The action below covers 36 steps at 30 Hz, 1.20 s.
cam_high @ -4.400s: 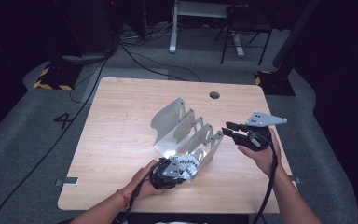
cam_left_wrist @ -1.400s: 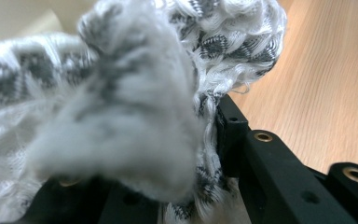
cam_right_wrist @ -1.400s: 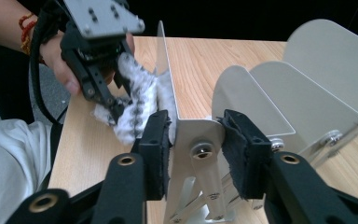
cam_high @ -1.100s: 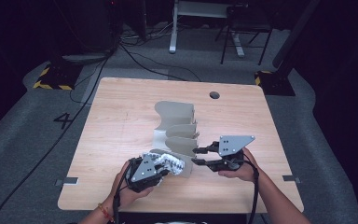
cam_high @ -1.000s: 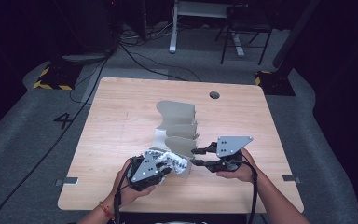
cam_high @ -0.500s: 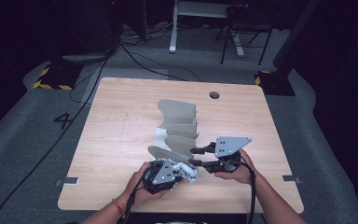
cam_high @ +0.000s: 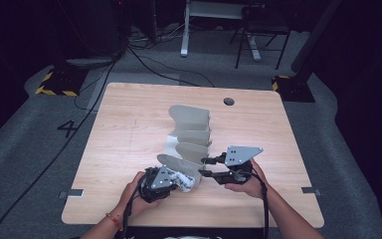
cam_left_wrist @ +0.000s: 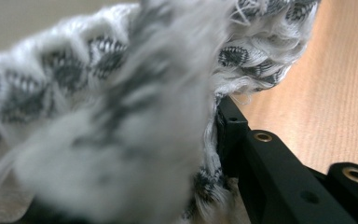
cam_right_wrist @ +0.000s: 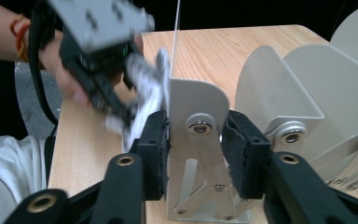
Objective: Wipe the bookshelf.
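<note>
A grey metal rack (cam_high: 191, 117) with several curved dividers stands in the middle of the wooden table (cam_high: 129, 119). My right gripper (cam_high: 204, 167) reaches in from the right, and its pads (cam_right_wrist: 154, 154) press on both sides of the front divider's end plate (cam_right_wrist: 198, 100). My left gripper (cam_high: 178, 182) is shut on a fuzzy white-and-black cloth (cam_high: 184, 179), low over the table just in front of the front divider (cam_high: 176, 163). In the left gripper view the cloth (cam_left_wrist: 98, 93) bulges over one black finger (cam_left_wrist: 261, 158). In the right gripper view the cloth (cam_right_wrist: 150, 79) hangs left of the plate.
A round cable hole (cam_high: 229, 101) sits near the table's far edge. Bare wood lies to the left and right of the rack. Cables, a desk base and a chair stand on the grey floor beyond the table. Both forearms come in over the near edge.
My left gripper has sunk toward the table with the cloth, close to the front divider. The right gripper has stayed at the divider's end plate. Several seconds ago the rack stood at a slant.
</note>
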### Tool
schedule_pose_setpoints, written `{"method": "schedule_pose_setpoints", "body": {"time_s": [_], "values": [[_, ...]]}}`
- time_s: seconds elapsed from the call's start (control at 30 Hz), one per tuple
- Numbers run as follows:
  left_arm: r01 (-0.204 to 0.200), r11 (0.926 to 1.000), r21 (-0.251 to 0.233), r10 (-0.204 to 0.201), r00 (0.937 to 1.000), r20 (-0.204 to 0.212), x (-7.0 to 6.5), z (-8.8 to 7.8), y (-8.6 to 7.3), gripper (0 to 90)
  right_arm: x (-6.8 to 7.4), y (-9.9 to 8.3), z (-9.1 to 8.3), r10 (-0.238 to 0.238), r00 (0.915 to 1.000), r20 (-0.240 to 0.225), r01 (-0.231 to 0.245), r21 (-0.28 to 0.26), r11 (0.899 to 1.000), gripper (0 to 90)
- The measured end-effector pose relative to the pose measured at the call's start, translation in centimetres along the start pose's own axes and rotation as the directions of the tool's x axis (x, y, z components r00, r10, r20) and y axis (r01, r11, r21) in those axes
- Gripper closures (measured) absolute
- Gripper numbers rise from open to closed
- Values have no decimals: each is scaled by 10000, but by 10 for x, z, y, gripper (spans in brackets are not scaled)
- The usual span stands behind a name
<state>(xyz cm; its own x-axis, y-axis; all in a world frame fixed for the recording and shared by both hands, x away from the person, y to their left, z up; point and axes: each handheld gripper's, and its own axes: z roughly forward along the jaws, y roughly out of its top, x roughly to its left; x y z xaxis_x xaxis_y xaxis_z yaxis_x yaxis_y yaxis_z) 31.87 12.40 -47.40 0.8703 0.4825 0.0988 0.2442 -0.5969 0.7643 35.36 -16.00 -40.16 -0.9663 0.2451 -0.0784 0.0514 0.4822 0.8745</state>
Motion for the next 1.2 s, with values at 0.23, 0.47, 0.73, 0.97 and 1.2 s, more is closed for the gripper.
{"method": "schedule_pose_setpoints", "body": {"time_s": [0.23,0.47,0.73,0.97,1.2], "values": [[-41,9891,-1471,-73,9970,-771,7,-33,13,754,-1,-1,1,128,9999,62,-127,-137,9998,636],[-358,9598,-2785,122,9962,-861,-1,-44,34,753,2,0,2,166,9997,182,-165,-86,9998,638],[-746,9662,-2469,803,9967,130,-15,-11,37,755,2,0,2,157,9996,231,-155,-82,9998,640],[-944,9935,-639,993,9919,792,-21,26,20,756,3,0,2,106,9996,257,-104,-77,9999,641],[-341,9994,58,337,9979,556,-9,23,7,753,3,-1,1,158,9996,237,-155,-145,9998,641]]}}
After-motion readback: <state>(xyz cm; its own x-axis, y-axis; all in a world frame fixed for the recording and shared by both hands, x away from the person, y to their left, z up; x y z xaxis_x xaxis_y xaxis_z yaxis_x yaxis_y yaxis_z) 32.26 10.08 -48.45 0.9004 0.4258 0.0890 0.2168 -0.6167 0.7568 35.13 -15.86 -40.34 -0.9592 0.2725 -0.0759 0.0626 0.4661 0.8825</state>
